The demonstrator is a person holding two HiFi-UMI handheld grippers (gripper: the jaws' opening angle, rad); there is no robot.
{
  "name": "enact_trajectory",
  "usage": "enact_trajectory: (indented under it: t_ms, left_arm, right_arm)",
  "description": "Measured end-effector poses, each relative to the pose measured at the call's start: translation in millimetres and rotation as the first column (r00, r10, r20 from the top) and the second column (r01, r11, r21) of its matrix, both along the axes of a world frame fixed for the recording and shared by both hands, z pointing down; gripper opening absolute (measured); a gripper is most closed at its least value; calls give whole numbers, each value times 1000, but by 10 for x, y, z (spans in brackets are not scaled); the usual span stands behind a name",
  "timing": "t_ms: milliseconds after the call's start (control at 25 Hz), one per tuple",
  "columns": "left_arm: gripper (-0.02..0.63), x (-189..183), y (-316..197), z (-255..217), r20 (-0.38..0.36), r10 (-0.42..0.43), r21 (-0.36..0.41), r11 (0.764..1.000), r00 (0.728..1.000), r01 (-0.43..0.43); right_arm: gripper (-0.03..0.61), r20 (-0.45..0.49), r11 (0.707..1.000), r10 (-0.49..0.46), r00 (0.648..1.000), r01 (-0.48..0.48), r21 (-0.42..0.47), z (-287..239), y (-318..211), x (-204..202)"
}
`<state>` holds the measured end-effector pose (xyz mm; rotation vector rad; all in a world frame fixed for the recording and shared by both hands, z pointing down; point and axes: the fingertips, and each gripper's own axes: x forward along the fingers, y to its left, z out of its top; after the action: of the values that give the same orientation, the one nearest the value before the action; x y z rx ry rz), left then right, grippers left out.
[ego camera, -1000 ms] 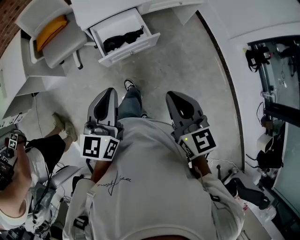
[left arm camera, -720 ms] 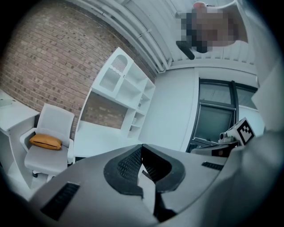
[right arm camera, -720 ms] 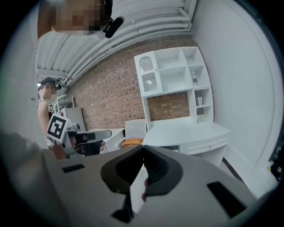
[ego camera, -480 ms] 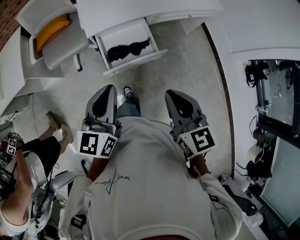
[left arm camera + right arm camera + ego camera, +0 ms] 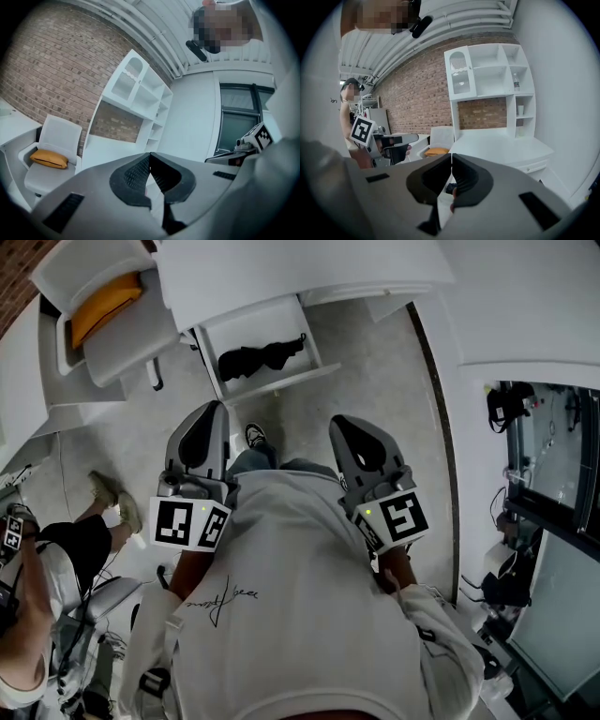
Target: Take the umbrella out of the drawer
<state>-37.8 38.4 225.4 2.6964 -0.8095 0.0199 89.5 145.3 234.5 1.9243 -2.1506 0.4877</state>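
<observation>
The black folded umbrella (image 5: 262,358) lies in the open white drawer (image 5: 307,337) under the desk, at the top middle of the head view. My left gripper (image 5: 212,412) and right gripper (image 5: 341,426) are held side by side in front of the person's body, short of the drawer and pointing toward it. In the left gripper view the left gripper (image 5: 150,155) has its jaws meeting at the tips with nothing between them. The right gripper (image 5: 451,157) is likewise shut and empty, with a dark shape showing low behind its jaws.
A white chair (image 5: 117,338) with an orange cushion (image 5: 101,304) stands left of the drawer. The white desk top (image 5: 281,268) overhangs the drawer, and a white shelf unit (image 5: 487,84) rises behind it. Another person (image 5: 42,568) sits at the left. A glass door (image 5: 553,474) is on the right.
The person has walked toward the desk, so the drawer with the umbrella now sits lower in the head view and closer to both grippers. Both grippers stay shut and empty.
</observation>
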Motion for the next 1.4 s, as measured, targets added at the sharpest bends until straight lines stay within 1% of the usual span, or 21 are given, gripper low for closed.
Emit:
enact_trajectory:
  t_ms: [320,600,720,840,1000,1320,1400]
  left_arm:
    - [16,-29,-170,90,31,-26,-28,999,999,26]
    - [16,-52,-330,169,53,-92,-45,995,994,94]
    - [17,-33,-424,228,69,-130,-61,989,989,134]
    - [17,16,-511,279,88,-167,-69,982,982,173]
    - [17,93,-610,309,110,-197,-67,977,974,205]
    - [17,228,-856,362,131,-277,-75,955,952,289]
    - [17,240,-906,372,134,-298,-82,947,945,311]
  right_arm:
    - [26,16,1000,-17,1000,17,-16,34,-254,90]
    - [26,23,996,-71,997,72,-46,125,-476,137]
    - [26,26,991,-116,993,117,-58,172,-637,190]
    - [26,33,985,-155,987,157,-72,214,-812,272]
    - [26,37,974,-209,977,212,-81,242,-1007,337]
    - [26,57,939,-319,946,324,-119,361,-1353,441]
    - [26,69,928,-337,939,344,-142,390,-1426,456]
